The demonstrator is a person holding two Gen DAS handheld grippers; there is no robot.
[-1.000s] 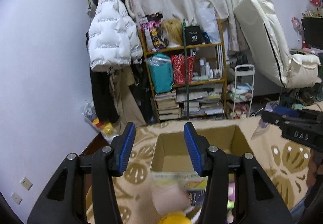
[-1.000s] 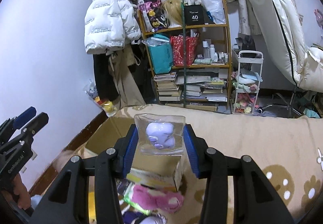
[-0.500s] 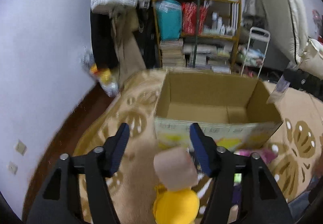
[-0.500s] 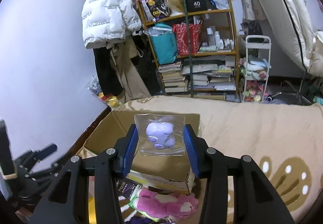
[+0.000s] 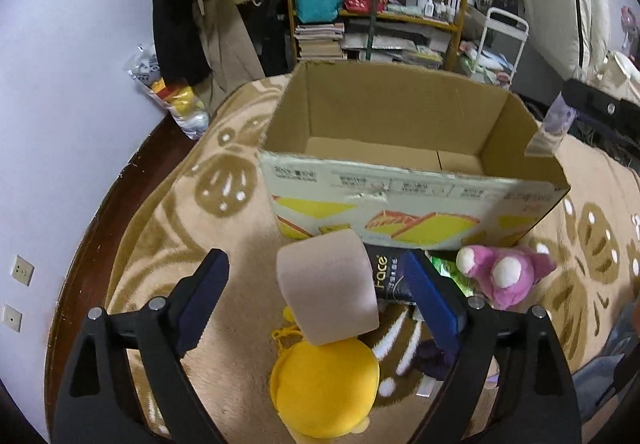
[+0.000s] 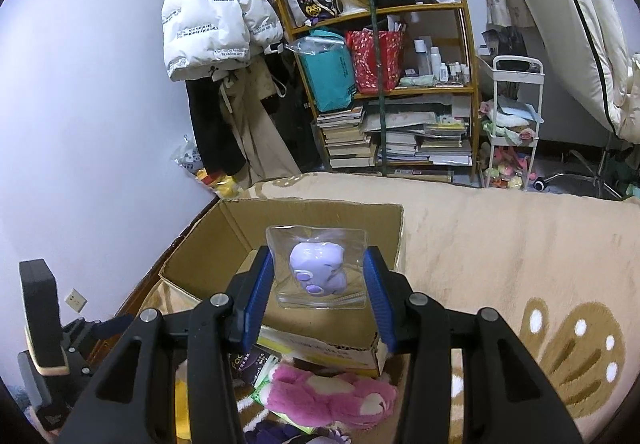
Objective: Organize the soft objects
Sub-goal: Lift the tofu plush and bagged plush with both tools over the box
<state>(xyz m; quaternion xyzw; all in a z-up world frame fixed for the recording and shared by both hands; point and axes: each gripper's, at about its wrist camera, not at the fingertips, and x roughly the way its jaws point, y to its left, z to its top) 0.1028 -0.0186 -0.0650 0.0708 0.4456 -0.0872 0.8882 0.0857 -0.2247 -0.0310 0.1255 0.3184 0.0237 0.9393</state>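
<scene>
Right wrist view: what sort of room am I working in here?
Most likely a lived-in bedroom or small home room: a cluttered wooden shelf of books and bottles, a white puffer jacket hanging on the wall, and a patterned blanket under the cardboard box.

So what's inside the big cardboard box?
The cardboard box looks empty: the left wrist view shows only bare brown floor and walls inside. Its near wall hides the strip of floor just behind it. The bagged purple toy hangs above it in the right tongs.

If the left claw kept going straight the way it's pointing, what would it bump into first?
Most likely the beige foam block, sitting between the left gripper's open jaws atop the yellow plush; depth is uncertain.
</scene>
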